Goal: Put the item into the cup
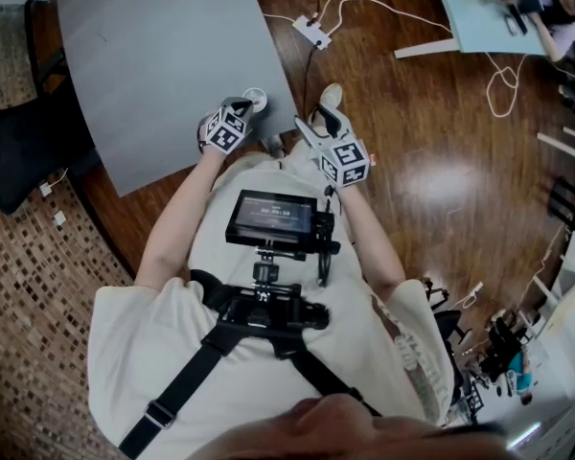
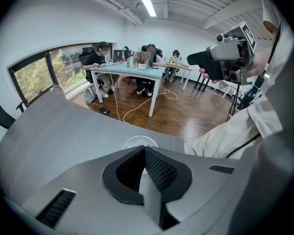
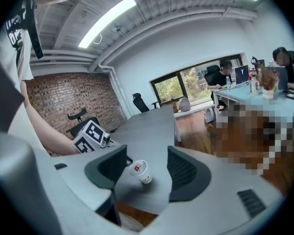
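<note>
White paper cup (image 3: 140, 171) on smooth grey table (image 1: 153, 65); left hand-held gripper (image 2: 143, 150) pinched together, right hand-held gripper (image 3: 147, 153) spread wide.

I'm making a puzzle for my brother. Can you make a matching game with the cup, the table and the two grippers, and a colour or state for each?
Things:
1. cup
2. table
3. left gripper
4. right gripper

Colour or state:
A. fingers apart
B. grey
C. fingers together, nothing between them
D. white

Pairs: 1-D, 2-B, 3-C, 4-A
</note>
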Available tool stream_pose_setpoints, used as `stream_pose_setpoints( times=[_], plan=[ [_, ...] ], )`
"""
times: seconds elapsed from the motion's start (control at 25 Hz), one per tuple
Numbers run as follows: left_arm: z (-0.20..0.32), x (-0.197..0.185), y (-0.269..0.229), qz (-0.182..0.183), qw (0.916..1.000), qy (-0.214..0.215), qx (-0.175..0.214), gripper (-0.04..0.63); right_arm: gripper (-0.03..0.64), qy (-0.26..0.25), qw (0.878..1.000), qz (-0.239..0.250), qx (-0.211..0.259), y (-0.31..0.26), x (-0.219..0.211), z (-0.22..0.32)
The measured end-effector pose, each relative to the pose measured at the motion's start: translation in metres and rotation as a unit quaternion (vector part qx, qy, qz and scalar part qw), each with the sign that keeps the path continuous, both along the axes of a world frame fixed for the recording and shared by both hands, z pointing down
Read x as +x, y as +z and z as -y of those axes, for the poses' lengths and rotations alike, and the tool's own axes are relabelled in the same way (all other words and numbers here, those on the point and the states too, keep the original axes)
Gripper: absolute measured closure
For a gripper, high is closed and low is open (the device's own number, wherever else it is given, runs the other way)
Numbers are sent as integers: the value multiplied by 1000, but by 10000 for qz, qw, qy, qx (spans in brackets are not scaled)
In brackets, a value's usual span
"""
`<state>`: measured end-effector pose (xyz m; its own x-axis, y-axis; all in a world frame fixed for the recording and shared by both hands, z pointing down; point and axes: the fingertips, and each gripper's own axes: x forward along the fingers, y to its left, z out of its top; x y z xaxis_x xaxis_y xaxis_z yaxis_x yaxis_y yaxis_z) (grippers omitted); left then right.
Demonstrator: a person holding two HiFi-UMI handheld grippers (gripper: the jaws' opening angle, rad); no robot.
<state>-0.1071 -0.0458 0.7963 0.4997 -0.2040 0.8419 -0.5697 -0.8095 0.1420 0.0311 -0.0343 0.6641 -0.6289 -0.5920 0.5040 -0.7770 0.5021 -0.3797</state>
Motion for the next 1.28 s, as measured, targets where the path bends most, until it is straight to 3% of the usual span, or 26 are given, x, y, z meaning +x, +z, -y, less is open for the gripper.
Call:
stream_pose_setpoints(
  times=[0.8, 1.28],
  plan=[
    [-7, 6, 6, 164, 9996, 189, -101, 595, 342, 121, 9999, 42, -30, 4, 4, -2],
    [-8, -1, 26, 463, 9981, 157, -364, 595, 342, 143, 9999, 54, -62, 5, 5, -4]
  ],
)
